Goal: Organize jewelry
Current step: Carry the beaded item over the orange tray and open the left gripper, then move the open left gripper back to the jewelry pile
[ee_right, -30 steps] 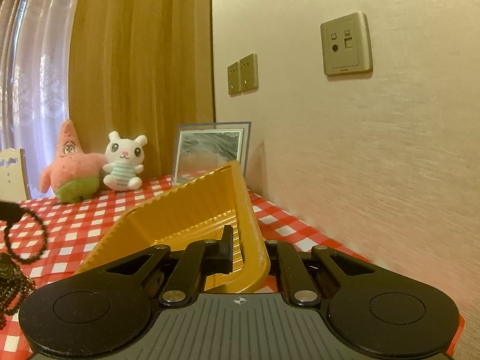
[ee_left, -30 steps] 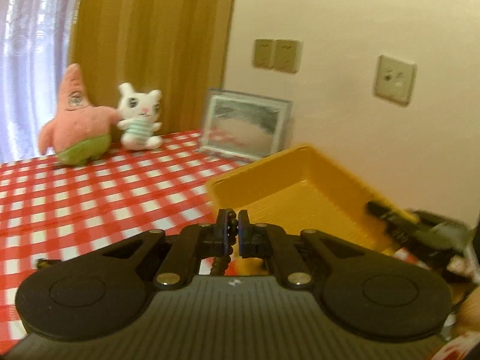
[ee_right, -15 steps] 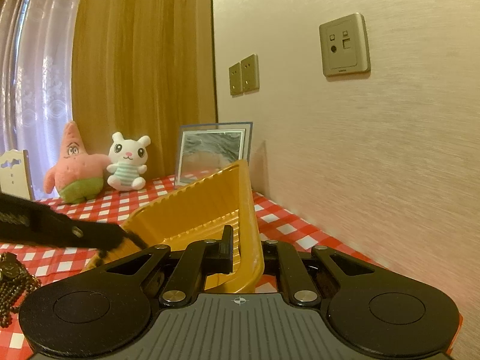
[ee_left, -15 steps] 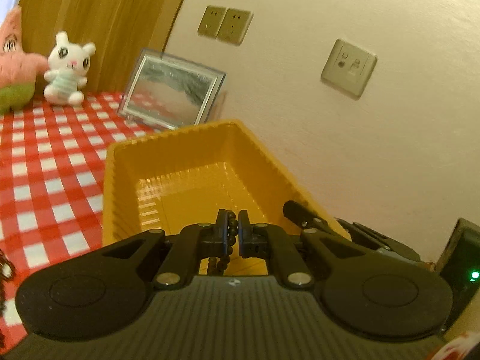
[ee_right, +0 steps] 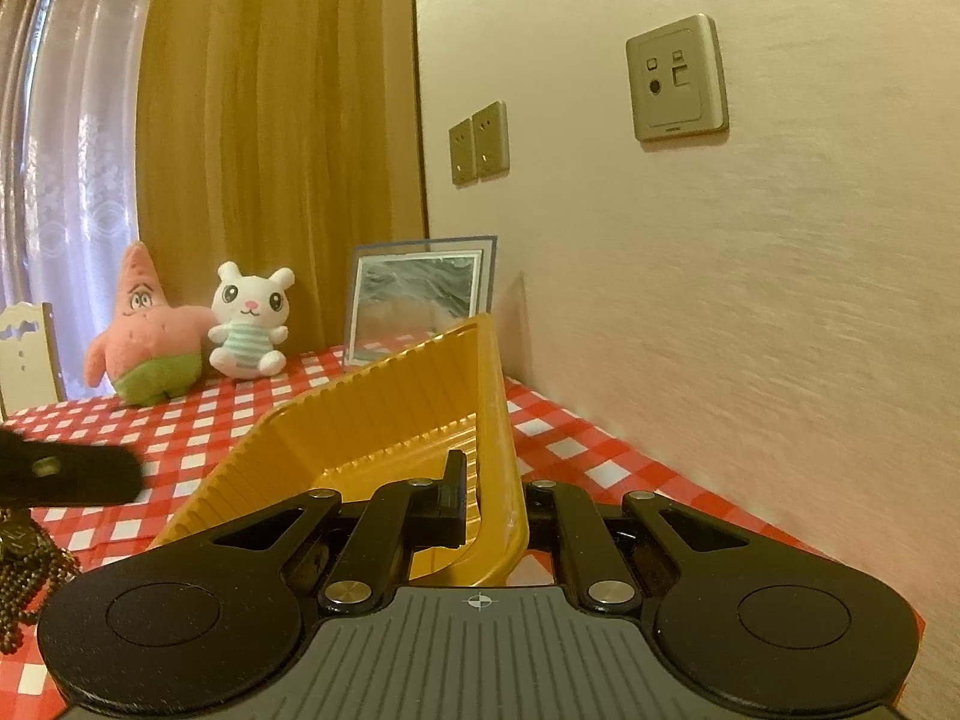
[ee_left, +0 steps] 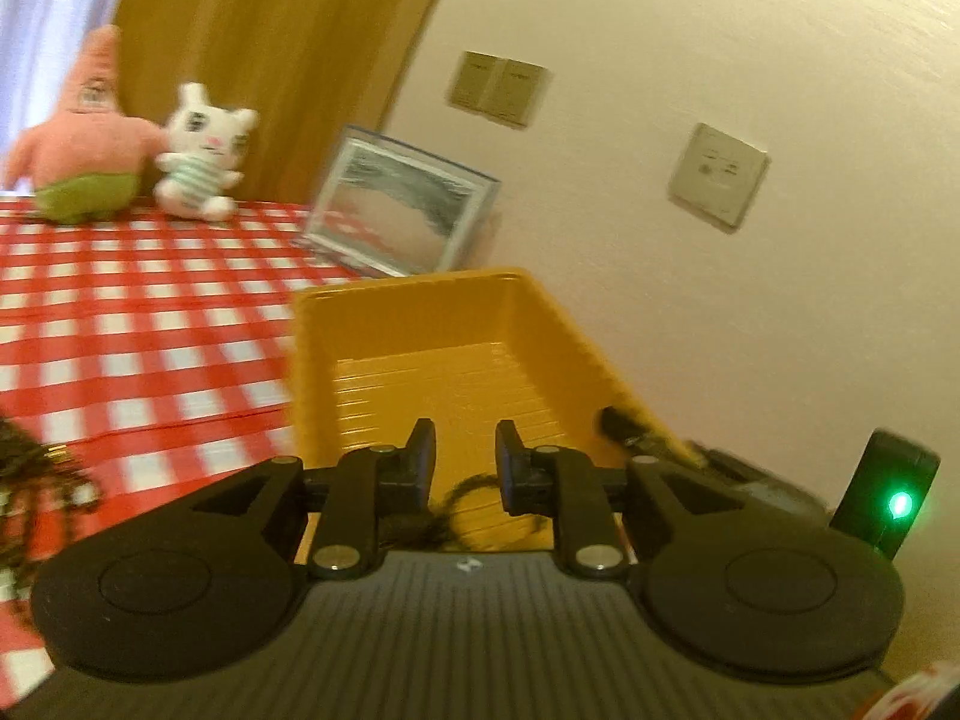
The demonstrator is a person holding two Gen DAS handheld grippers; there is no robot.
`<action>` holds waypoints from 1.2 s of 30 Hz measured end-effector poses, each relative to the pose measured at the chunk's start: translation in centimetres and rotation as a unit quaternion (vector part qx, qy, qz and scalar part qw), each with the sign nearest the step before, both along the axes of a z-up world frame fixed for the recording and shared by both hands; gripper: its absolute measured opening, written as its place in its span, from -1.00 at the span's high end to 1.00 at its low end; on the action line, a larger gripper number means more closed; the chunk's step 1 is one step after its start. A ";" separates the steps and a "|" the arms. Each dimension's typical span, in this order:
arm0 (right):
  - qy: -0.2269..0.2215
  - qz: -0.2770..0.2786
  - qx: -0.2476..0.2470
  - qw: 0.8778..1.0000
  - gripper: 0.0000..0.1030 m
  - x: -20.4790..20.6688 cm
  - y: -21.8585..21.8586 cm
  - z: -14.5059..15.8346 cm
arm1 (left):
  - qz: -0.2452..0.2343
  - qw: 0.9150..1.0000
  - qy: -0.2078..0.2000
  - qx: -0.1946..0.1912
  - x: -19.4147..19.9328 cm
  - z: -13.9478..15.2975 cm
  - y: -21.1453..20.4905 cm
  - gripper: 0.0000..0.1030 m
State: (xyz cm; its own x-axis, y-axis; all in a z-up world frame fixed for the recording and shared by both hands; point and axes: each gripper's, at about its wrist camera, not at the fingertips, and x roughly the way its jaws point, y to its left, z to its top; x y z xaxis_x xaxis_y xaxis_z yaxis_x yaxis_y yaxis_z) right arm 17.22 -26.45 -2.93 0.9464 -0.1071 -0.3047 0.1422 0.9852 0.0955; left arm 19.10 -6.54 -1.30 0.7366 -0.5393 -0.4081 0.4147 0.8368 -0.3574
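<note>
Left gripper (ee_left: 459, 459) spread open over the near end of the yellow tray (ee_left: 420, 372), nothing between its fingers (ee_left: 420, 456). Just below and between them, a dark beaded bracelet (ee_left: 462, 504) lying blurred on the tray floor, at the tray's near end. Right gripper (ee_right: 489, 495) clamped on the tray's near wall, one finger (ee_right: 450, 498) inside, the other hidden behind the wall, the tray (ee_right: 384, 420) tipped up on that side. From the left camera, the right gripper's finger (ee_left: 624, 423) seen pressed on the tray's right rim.

Left of the tray, near the camera edge, a dark tangle of chain (ee_left: 24, 480) on the red-checked cloth (ee_left: 150, 330); from the right camera, a bundle of ball chains (ee_right: 24, 576) left of the tray, with part of the left gripper (ee_right: 66, 471) just above it; exact pieces too blurred to tell.

Behind the tray, a framed picture (ee_left: 402, 210) leaning against the wall. Further left of the tray, a white bunny plush (ee_left: 201, 162) and beside it a pink star plush (ee_left: 84, 138), touching. Beyond them, an ochre curtain (ee_right: 270, 150) and a sheer white one (ee_right: 66, 180). On the wall above the tray, a double switch (ee_right: 479, 141) and a socket plate (ee_right: 677, 78).
</note>
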 end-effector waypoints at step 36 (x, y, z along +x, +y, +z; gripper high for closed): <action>0.014 -0.010 -0.012 1.000 0.82 -0.7 0.1 -0.6 | 0.256 0.949 0.048 0.178 -3.1 -4.8 15.3 0.62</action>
State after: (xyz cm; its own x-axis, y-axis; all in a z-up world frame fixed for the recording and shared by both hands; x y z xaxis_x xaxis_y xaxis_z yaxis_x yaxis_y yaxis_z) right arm 16.55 -26.40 -3.57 0.9353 -0.1336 -0.3277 0.1645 0.9840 0.0681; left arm 16.02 8.81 -6.15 0.8146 0.0644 -0.5765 -0.0996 0.9946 -0.0297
